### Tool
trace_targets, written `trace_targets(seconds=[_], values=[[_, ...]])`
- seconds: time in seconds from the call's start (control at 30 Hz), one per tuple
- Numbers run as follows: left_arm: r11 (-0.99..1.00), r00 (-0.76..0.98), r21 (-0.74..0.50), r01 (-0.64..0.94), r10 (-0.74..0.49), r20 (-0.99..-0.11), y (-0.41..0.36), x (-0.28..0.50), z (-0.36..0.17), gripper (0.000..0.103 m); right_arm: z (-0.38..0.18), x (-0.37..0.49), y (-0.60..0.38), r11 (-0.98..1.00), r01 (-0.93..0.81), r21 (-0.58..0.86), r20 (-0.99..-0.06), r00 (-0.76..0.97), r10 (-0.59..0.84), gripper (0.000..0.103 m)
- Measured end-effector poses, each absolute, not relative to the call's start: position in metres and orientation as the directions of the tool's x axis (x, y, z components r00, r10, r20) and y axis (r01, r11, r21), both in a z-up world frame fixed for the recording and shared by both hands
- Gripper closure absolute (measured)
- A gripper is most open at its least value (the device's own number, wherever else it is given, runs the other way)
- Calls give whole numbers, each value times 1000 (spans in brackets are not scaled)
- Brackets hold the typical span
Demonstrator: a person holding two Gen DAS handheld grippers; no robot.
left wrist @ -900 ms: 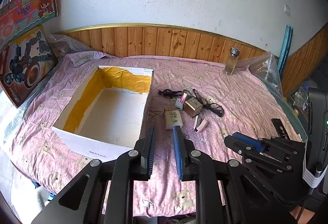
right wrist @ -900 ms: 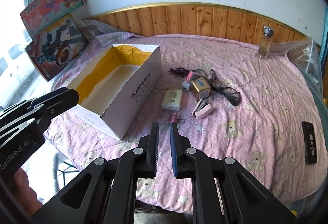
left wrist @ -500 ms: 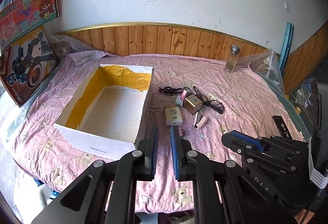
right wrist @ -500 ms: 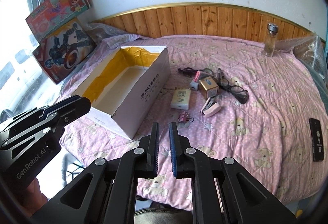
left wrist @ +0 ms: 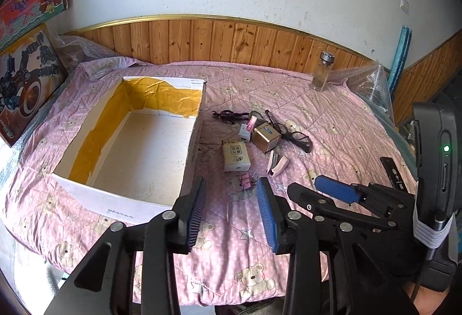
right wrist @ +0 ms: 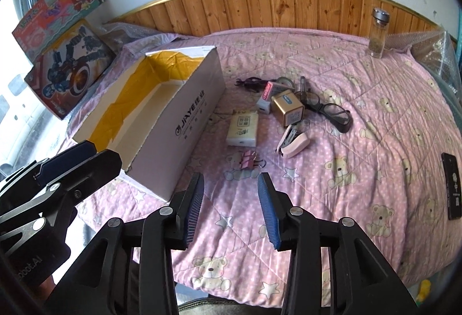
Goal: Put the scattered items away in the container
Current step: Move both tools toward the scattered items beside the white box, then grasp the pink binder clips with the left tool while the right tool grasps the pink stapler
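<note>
Scattered items lie in a loose cluster on the pink bear-print quilt (left wrist: 332, 113) of the bed, to the right of the open white cardboard box with yellow tape lining (left wrist: 130, 142). Box interior holds nothing visible. Cluster contents: cream rectangular packet (right wrist: 242, 127) nearest the box wall; gold cube-shaped device (right wrist: 287, 108) touching a small white and pink box (right wrist: 267, 100); black-framed glasses (right wrist: 332, 113) to the right; pink stapler (right wrist: 293, 142); black tangled clip (right wrist: 251, 83) at the far side; pink binder clip (right wrist: 249, 157) lying nearest the operator.

Left tongs (left wrist: 231, 196) stand wide apart and empty, above the quilt, with the binder clip just beyond the tips and the box's near right corner beside the left finger. Right tongs (right wrist: 229, 189) are likewise wide and empty, the binder clip just ahead between the tips. Each tool is visible in the other's view.

Off the cluster: a black flat remote-like device (right wrist: 452, 189) at the right edge, and a clear glass bottle with metal cap (right wrist: 378, 32) by the wooden headboard.
</note>
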State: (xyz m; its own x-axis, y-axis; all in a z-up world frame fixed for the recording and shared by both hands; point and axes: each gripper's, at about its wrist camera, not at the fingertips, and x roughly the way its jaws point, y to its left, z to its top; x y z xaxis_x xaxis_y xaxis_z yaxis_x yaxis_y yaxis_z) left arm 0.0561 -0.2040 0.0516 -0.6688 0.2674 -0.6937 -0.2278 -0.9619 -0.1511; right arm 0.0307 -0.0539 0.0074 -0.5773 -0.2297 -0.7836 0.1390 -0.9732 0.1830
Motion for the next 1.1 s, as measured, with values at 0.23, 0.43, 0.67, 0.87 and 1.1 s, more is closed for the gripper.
trace_targets(seconds=[0.23, 0.43, 0.67, 0.87, 1.1], values=[[-952, -617, -194, -238, 302, -726, -198, 31, 31, 51, -23, 7, -48, -971, 123, 203, -831, -503, -237, 60], [-947, -581, -210, -243, 316, -750, -190, 11, 15, 51, -42, -9, -38, -970, 101, 223, -849, -469, -244, 60], [-945, -538, -205, -255, 315, -782, -173, -17, -3, 51, -63, -30, -17, -967, 54, 250, -865, -437, -248, 59], [-942, -486, -205, -266, 315, -815, -159, -37, -26, 51, -81, -44, 22, -955, -43, 293, -870, -427, -247, 59], [-938, -427, -211, -275, 315, -847, -143, -55, -60, 51, -96, -57, 52, -938, -110, 328, -871, -421, -255, 59]])
